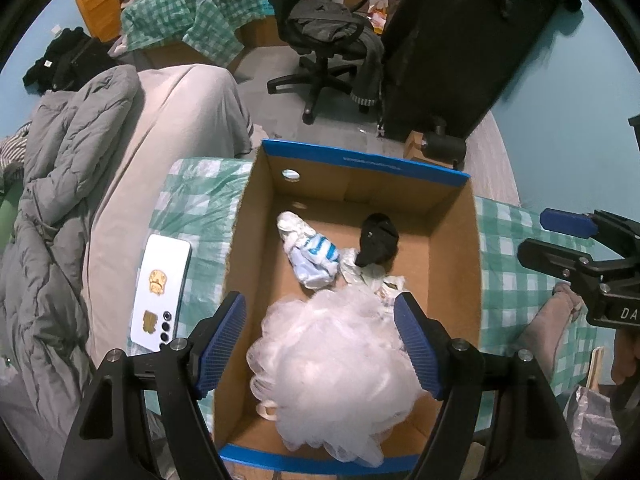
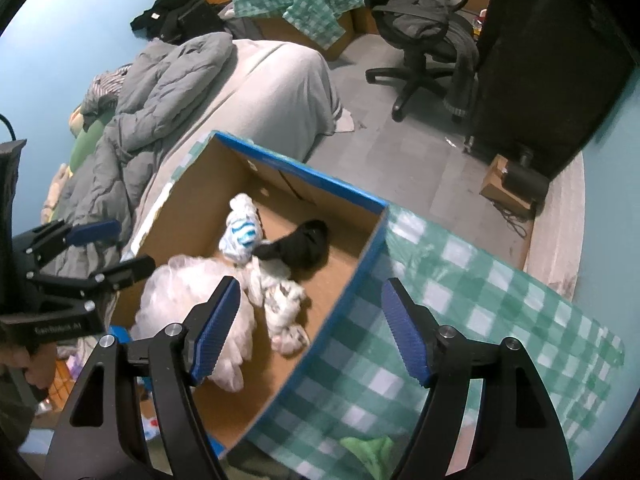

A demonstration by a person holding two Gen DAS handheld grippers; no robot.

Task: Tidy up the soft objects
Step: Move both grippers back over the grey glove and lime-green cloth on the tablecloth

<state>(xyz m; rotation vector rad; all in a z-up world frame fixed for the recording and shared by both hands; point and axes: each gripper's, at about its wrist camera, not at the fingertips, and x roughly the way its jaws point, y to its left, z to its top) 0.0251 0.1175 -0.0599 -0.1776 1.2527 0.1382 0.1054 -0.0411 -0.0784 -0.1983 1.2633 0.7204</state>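
Note:
A cardboard box with a blue rim (image 1: 362, 159) (image 2: 304, 172) stands on a green checked cloth (image 1: 192, 200) (image 2: 460, 300). Inside lie a white mesh bath puff (image 1: 332, 368) (image 2: 188, 292), a blue-and-white striped sock bundle (image 1: 314, 252) (image 2: 240, 234), a black sock (image 1: 378, 238) (image 2: 300, 244) and a white patterned cloth (image 1: 372, 276) (image 2: 284, 312). My left gripper (image 1: 322, 344) is open above the puff, jaws wide and apart from it. My right gripper (image 2: 310, 328) is open and empty over the box's right wall; it also shows in the left wrist view (image 1: 560, 240).
A white phone (image 1: 160, 292) lies on the cloth left of the box. A bed with a grey quilt (image 1: 60, 200) (image 2: 152, 92) is at the left. An office chair (image 1: 328, 40) and a dark cabinet (image 1: 460, 40) stand beyond. A green cloth (image 2: 368, 452) lies near the front.

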